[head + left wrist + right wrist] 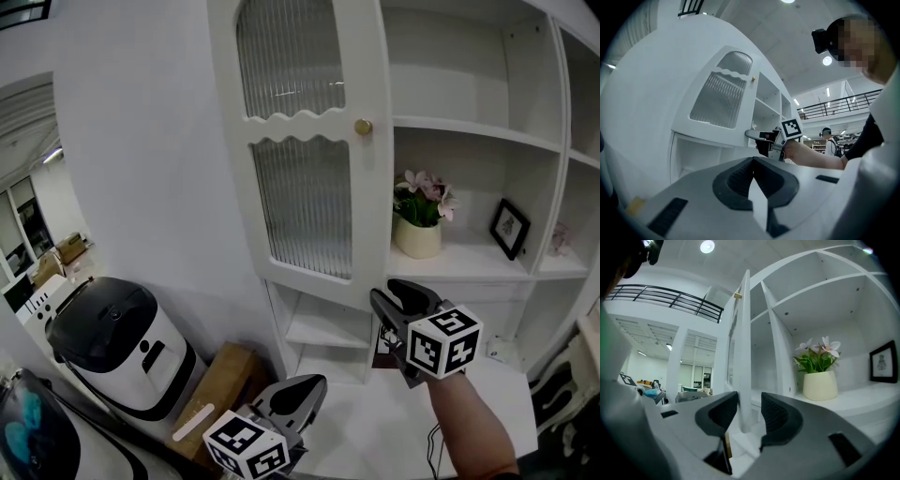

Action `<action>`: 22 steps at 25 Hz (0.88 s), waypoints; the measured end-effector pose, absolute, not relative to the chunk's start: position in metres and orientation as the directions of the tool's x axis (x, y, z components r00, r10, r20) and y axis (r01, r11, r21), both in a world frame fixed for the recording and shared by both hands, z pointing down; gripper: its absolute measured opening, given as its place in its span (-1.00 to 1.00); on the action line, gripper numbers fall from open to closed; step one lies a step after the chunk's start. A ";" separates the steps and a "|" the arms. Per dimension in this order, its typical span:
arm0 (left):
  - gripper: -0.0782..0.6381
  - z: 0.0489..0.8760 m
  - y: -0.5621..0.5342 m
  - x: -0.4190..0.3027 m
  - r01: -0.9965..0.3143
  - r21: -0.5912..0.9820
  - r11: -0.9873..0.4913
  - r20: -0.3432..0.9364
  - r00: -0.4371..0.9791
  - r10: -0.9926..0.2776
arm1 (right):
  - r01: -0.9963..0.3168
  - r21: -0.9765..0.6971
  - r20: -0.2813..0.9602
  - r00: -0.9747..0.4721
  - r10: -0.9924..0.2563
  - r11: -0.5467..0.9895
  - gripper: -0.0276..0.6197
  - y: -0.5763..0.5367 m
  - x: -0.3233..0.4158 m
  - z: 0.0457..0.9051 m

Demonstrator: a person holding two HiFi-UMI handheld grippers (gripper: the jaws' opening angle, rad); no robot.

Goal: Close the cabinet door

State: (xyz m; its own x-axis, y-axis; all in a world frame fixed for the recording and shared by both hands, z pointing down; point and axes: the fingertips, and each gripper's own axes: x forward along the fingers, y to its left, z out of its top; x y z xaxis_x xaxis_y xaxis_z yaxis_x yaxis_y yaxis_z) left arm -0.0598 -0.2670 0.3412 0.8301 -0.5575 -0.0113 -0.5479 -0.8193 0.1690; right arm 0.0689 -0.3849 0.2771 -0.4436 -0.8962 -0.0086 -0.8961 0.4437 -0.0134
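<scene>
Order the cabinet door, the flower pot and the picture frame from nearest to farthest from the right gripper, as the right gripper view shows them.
1. Cabinet door: its edge stands between the open jaws of the right gripper.
2. Flower pot: on the shelf, right of the door.
3. Picture frame: farther right on that shelf.

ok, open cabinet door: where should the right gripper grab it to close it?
The door's free vertical edge, low down below the knob, coming edge-on from the front. It stands open with that edge toward us, and the panel is thin and flat, so it fits between the fingers. The right gripper straddles it, open.
</scene>
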 end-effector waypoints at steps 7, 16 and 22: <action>-0.76 0.342 -0.264 -0.062 -0.564 0.173 -0.808 -0.004 0.820 -0.573 | -0.918 -0.009 0.002 -0.397 -0.918 0.397 -0.41 -0.398 0.081 0.278; -0.76 0.344 -0.264 -0.067 -0.586 0.180 -0.790 0.001 0.803 -0.595 | -0.927 -0.026 0.020 -0.375 -0.927 0.374 -0.36 -0.418 0.095 0.278; -0.76 0.348 -0.266 -0.066 -0.594 0.188 -0.782 0.009 0.798 -0.603 | -0.926 -0.045 0.025 -0.375 -0.927 0.374 -0.36 -0.431 0.101 0.278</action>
